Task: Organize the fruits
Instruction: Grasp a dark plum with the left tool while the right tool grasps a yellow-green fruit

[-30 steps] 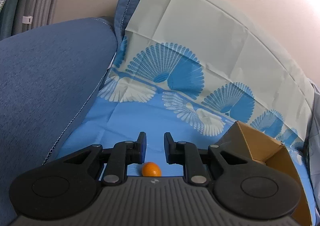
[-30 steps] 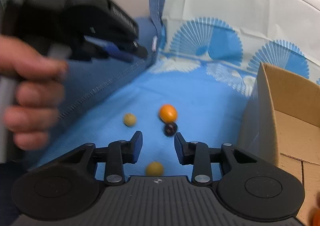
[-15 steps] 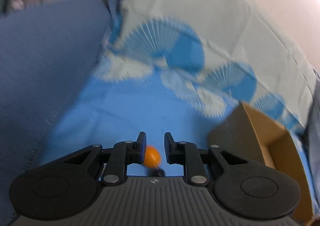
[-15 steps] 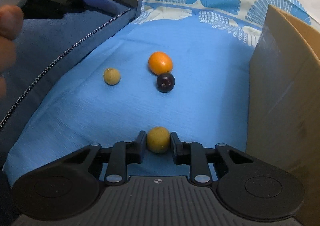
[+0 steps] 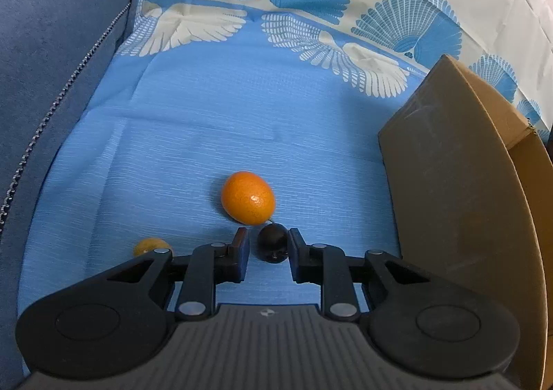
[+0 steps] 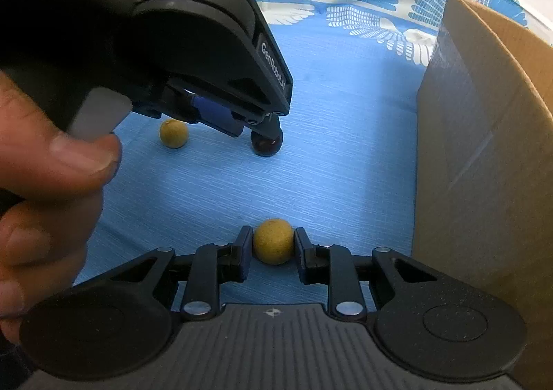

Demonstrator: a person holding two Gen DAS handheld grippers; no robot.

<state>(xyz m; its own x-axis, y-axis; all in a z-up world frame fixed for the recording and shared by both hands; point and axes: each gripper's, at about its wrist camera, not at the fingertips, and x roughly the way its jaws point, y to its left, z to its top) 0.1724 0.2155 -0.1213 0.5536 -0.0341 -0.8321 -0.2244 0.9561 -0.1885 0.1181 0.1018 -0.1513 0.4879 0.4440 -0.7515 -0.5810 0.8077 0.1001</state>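
Note:
My left gripper (image 5: 266, 248) is open around a dark plum (image 5: 273, 242) on the blue cloth; a gap shows at its left finger. An orange fruit (image 5: 248, 197) lies just beyond the plum, and a small yellow fruit (image 5: 152, 246) lies to the left. My right gripper (image 6: 273, 246) is shut on another small yellow fruit (image 6: 273, 240) that rests on the cloth. In the right wrist view the left gripper (image 6: 266, 138) stands over the plum (image 6: 266, 145), with the other yellow fruit (image 6: 174, 133) beside it.
A cardboard box (image 5: 463, 189) stands at the right, also in the right wrist view (image 6: 484, 148). A dark blue cushion (image 5: 52, 44) rises at the left. The patterned cloth (image 5: 311, 10) climbs the backrest behind.
The left gripper dropped toward the cloth and came around the plum. The right gripper moved forward and closed on the near yellow fruit.

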